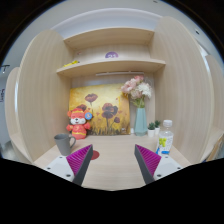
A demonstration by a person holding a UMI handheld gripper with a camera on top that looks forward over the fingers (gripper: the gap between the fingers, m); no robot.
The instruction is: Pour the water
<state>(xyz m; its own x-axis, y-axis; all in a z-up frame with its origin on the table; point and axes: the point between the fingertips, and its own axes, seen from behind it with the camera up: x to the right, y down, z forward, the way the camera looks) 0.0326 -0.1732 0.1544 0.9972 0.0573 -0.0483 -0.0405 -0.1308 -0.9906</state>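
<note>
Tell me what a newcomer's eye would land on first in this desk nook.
The orange plush toy stands out first, sitting at the back of the wooden desk before a flower painting. Right of it, a blue vase of pink flowers rises, with a clear water bottle nearer the open gripper. A grey cup stands beyond the left finger.

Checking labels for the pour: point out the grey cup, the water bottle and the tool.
grey cup (pixel 64 144), gripper view, outer wall.
water bottle (pixel 165 137), gripper view, clear body below the cap.
tool (pixel 113 160), gripper view, open gap midway between its fingertips.
</note>
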